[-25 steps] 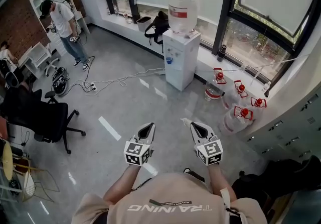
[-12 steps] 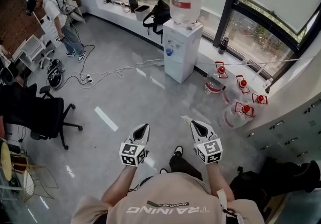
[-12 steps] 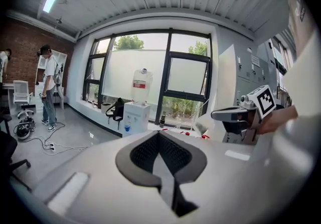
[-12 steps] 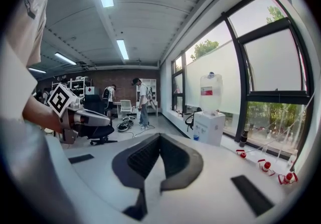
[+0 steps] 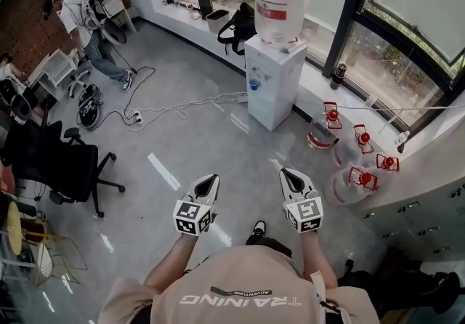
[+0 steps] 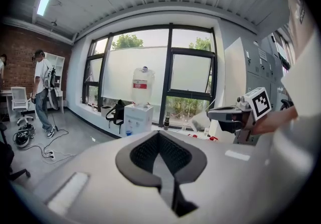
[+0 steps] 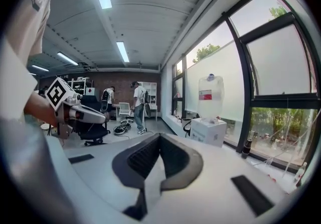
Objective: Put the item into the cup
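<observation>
Left gripper view shows our left gripper (image 6: 159, 133) with its black jaws pressed together on nothing. The right gripper (image 7: 159, 135) is likewise closed and empty. Ahead of both tips, well apart, a white water dispenser topped with a clear plastic bottle (image 5: 275, 61) stands on the grey polished floor (image 5: 182, 134). Neither cup nor item shows in any view, so we cannot judge the item's weight, stiffness or where best to grip it.
</observation>
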`<state>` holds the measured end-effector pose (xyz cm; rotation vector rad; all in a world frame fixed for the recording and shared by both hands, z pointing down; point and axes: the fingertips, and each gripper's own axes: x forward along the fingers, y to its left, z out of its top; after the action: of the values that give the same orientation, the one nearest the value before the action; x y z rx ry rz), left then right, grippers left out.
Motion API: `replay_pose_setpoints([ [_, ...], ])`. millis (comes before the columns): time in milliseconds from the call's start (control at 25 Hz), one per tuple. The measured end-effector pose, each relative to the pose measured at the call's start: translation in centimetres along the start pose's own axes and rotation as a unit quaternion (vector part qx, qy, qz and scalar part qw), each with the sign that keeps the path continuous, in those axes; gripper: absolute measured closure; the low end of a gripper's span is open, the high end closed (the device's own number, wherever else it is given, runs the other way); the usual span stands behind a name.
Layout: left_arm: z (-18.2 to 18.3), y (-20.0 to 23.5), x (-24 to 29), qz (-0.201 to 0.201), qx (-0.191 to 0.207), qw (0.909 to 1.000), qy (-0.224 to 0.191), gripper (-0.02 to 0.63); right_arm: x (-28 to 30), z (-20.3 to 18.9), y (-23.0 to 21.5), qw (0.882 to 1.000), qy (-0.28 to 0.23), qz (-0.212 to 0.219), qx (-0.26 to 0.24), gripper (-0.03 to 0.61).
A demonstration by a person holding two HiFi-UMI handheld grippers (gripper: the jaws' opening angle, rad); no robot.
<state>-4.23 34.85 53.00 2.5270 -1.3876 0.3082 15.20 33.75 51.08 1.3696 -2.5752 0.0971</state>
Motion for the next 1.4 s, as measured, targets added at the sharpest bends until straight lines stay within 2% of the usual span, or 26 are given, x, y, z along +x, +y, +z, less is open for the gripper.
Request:
replay_pose_setpoints([
  [160, 1.7, 0.1, 2.5, 0.005, 0.0, 0.9999, -0.015, 0.606, 1.3, 1.0, -2.3, 1.0, -0.012, 0.002, -0.008, 0.568],
  [320, 2.6, 0.5, 4.3, 0.005, -0.029, 0.9993, -0.023, 0.606, 3.1, 1.4, -3.9, 1.0, -0.016, 0.005, -0.01, 0.568],
  [560, 3.2, 2.5, 6.1, 0.002, -0.02, 0.9997, -0.011, 0.606, 6.2, 1.6, -4.6, 1.0, -0.009, 0.016, 0.011, 0.568],
  [680, 3.5, 4.6, 6.8, 0.005, -0.015, 0.9998, -0.012, 0.606, 8.7, 1.8, -4.7, 1.0, -0.005, 0.015, 0.022, 0.568],
  [960, 5.2, 11.8, 9.5, -0.003, -0.003, 0.9999, -0.01, 0.606, 16.1, 3.6, -4.0, 1.0, 0.016, 0.015, 0.001, 0.568],
  [1160, 6.8, 17.0, 12.3, -0.024, 0.002, 0.9996, -0.011, 0.606, 21.5, 4.7, -3.9, 1.0, 0.026, 0.005, 0.004, 0.568],
  [1400, 6.9, 21.0, 15.0, -0.065, -0.014, 0.9978, -0.001, 0.606, 26.0, 5.2, -2.8, 0.999, 0.039, -0.024, 0.017, 0.568],
])
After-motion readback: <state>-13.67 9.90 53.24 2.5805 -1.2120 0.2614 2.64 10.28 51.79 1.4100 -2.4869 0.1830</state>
